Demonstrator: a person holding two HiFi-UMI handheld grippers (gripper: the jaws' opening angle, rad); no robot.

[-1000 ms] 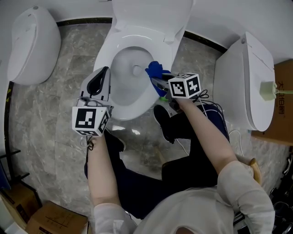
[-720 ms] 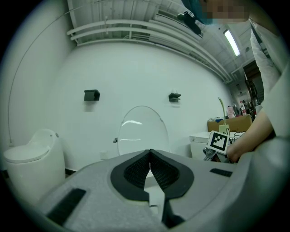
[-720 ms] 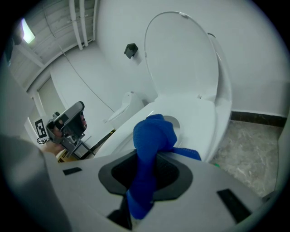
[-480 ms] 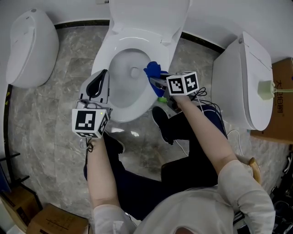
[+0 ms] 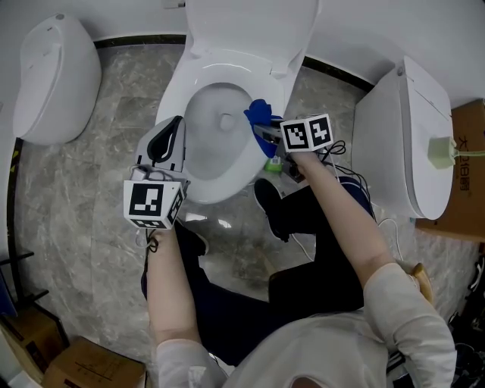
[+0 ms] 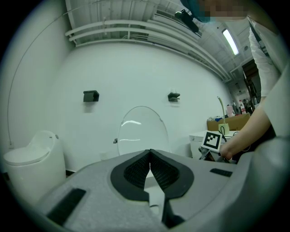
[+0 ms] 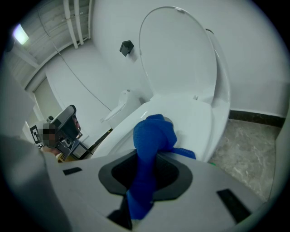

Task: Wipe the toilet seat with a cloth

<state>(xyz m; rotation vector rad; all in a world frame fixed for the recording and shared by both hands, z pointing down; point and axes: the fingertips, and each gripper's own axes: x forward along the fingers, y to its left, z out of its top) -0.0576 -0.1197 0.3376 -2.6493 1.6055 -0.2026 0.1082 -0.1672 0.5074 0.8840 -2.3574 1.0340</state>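
A white toilet with its lid [image 5: 250, 23] raised stands at the top middle; its seat [image 5: 198, 73] rings the bowl. My right gripper [image 5: 261, 130] is shut on a blue cloth [image 5: 258, 115], which presses on the right side of the seat. In the right gripper view the blue cloth [image 7: 152, 140] runs between the jaws and bunches on the seat [image 7: 190, 113] in front of them. My left gripper [image 5: 161, 144] hangs at the seat's left front edge, jaws closed on nothing. In the left gripper view the gripper [image 6: 149, 168] points at the upright lid [image 6: 140, 131].
A second white toilet [image 5: 53, 76] stands at the far left and a third [image 5: 413, 136] at the right. Cardboard boxes [image 5: 76, 360] lie at the bottom left and another box [image 5: 466, 174] at the far right. The person's legs and black shoes [image 5: 269, 204] fill the floor below the bowl.
The right gripper and blue cloth have slid a little farther back along the right side of the seat. The left gripper has barely moved.
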